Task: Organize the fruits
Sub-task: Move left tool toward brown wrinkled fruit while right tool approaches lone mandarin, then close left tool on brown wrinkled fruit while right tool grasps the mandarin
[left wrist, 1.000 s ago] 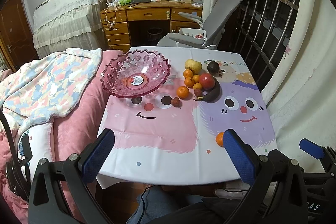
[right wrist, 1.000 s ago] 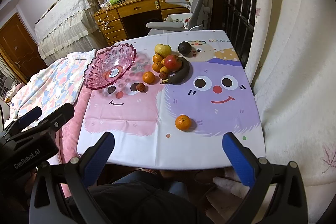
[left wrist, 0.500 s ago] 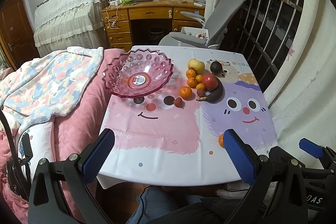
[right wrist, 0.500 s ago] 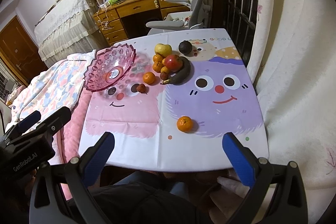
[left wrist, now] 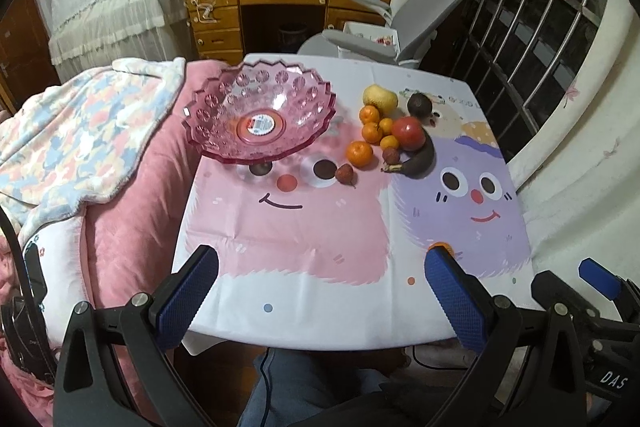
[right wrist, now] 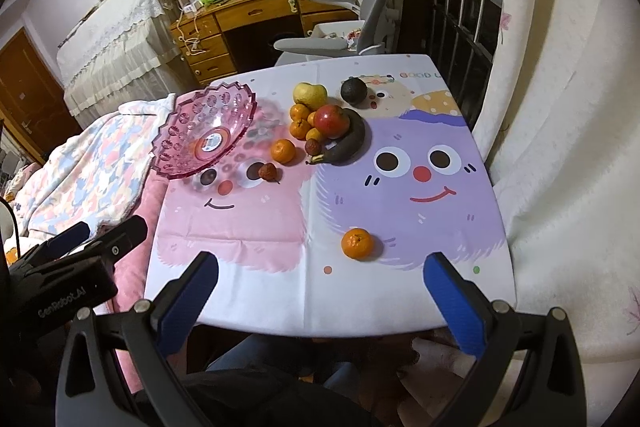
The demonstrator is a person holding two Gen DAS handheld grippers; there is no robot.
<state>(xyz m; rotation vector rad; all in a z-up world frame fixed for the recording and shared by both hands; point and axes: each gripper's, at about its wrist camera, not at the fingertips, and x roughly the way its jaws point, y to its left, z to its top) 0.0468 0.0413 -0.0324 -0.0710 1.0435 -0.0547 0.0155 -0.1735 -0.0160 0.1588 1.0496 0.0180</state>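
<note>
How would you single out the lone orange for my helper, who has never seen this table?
Find the table with the cartoon cloth, then its purple monster face. The lone orange lies below that smile, near the front edge. Unlike the other oranges, heaped by the red apple, it lies alone.

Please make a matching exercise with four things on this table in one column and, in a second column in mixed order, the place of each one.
1. pink bowl
2. lone tangerine
3. dark banana
4. avocado

A. curved around the red apple
B. far edge, beside the pear
C. left side, holding no fruit
D. alone near the right tongs

Pairs: 1-C, 2-D, 3-A, 4-B
</note>
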